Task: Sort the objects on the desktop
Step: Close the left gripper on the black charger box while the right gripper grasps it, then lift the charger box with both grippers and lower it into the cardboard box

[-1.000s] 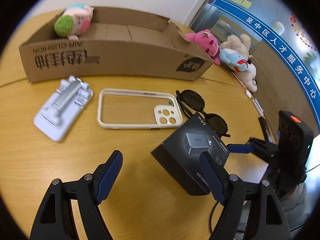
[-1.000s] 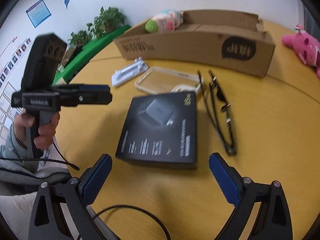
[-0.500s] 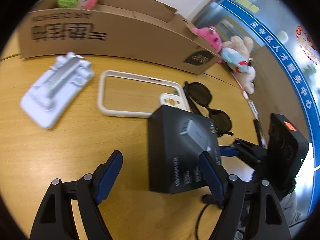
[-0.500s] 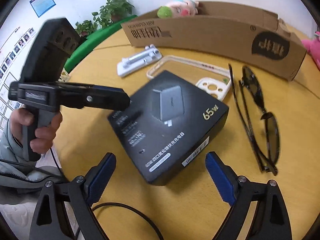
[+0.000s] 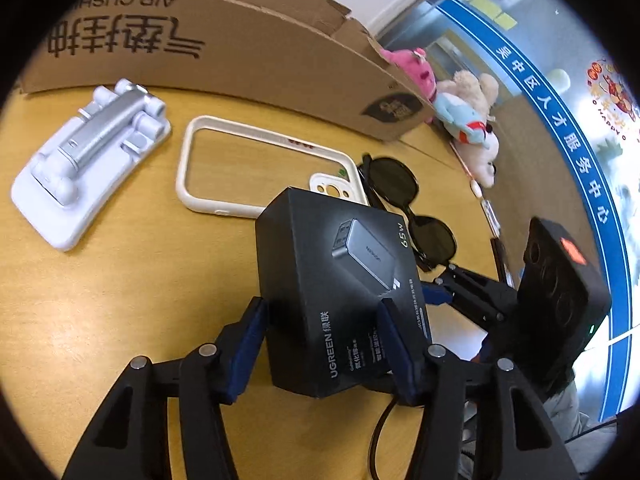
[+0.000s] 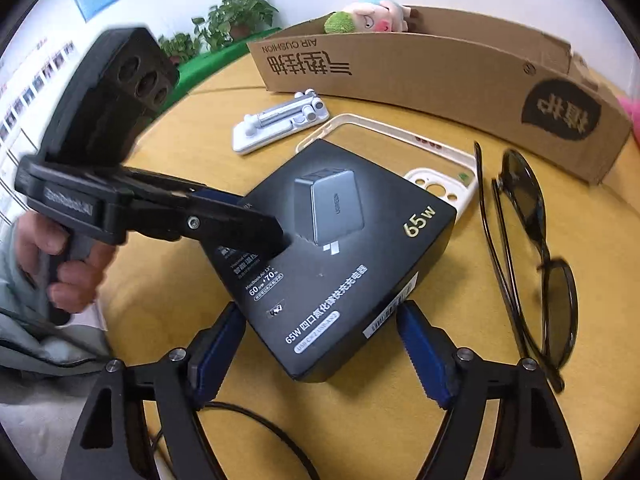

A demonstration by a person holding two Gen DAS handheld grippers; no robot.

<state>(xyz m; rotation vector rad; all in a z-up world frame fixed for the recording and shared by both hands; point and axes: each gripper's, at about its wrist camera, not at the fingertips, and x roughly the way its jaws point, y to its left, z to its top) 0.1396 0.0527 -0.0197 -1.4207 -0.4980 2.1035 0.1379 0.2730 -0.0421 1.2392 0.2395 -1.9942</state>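
Note:
A black charger box (image 5: 340, 264) lies on the round wooden table (image 5: 100, 300), its far corner resting over a white phone case (image 5: 188, 160). My left gripper (image 5: 320, 308) straddles the box's near end with its jaws closing; one pad is against the box's side and the other lies over its top face. In the right wrist view the left gripper (image 6: 260, 220) reaches onto the box (image 6: 340, 240) from the left. My right gripper (image 6: 320, 312) has the box's near corner between its pads. Its jaws are closing, and the pads stand just beside the box's sides.
An open cardboard box (image 6: 440, 72) with a plush toy (image 6: 368, 16) inside stands at the back. In front of it lie a white phone stand (image 6: 280, 120) and black sunglasses (image 6: 524, 200). More plush toys (image 5: 460, 108) sit at the table's right edge. A cable (image 6: 260, 420) runs near me.
Both grippers have come down and narrowed around the charger box. The box has turned and slid onto the phone case's corner.

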